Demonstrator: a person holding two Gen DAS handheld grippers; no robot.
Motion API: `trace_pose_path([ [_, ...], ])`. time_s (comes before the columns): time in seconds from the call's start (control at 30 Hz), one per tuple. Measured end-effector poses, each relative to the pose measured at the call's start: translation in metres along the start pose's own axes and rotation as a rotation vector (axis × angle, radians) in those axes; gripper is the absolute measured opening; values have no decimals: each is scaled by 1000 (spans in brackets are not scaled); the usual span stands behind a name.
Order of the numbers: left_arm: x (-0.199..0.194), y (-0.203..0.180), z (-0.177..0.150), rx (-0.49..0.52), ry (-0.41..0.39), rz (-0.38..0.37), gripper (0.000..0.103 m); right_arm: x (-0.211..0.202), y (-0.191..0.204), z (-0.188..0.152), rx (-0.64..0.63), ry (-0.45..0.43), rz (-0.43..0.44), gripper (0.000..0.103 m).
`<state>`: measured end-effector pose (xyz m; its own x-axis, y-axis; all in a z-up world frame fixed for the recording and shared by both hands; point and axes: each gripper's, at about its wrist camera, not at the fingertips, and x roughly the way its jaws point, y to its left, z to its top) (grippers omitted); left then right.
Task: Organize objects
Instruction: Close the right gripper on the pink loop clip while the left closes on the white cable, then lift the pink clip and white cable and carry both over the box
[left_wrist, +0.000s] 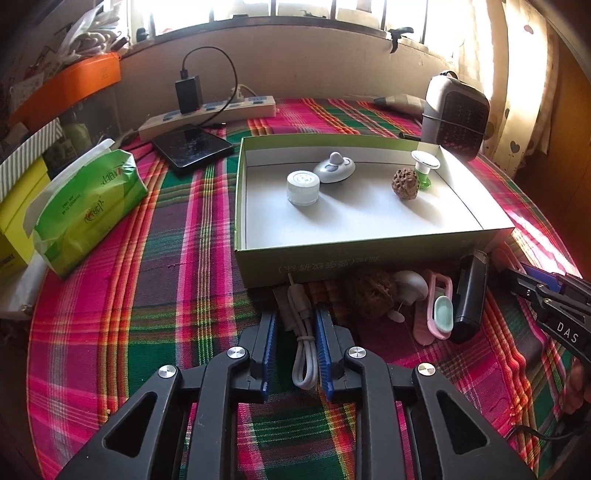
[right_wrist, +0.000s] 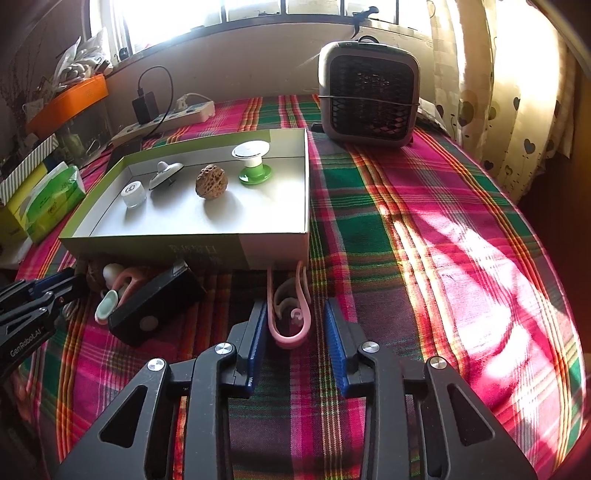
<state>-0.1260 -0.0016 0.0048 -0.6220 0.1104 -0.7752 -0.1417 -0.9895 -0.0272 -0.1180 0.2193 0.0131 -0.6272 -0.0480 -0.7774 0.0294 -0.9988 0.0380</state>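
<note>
My left gripper is shut on a coiled white cable lying on the plaid cloth just in front of the green box. My right gripper is open around a pink looped clip; the right pad stands apart from it. Inside the box sit a white jar, a grey top-shaped piece, a walnut and a green-and-white stamp. Between the grippers lie another walnut, a white knob, a pink-and-mint clip and a black device.
A green tissue pack and a yellow box stand at the left. A dark tablet and a power strip lie behind the box. A grey heater stands at the back right, near the curtain.
</note>
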Motion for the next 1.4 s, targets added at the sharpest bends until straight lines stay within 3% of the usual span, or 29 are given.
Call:
trace_pose_path([
  [0.23,-1,2,-1,-19,0,-8,17,-1,2,-1,-12,-1,14,23],
  [0.9,-6,4,-5,-48,11,-60,17,-11,9,-6,-34,-26,85,23],
  [1.4,-26,2,9,-43,-34,-92,17,-26,16,2,-59,-69,122,23],
])
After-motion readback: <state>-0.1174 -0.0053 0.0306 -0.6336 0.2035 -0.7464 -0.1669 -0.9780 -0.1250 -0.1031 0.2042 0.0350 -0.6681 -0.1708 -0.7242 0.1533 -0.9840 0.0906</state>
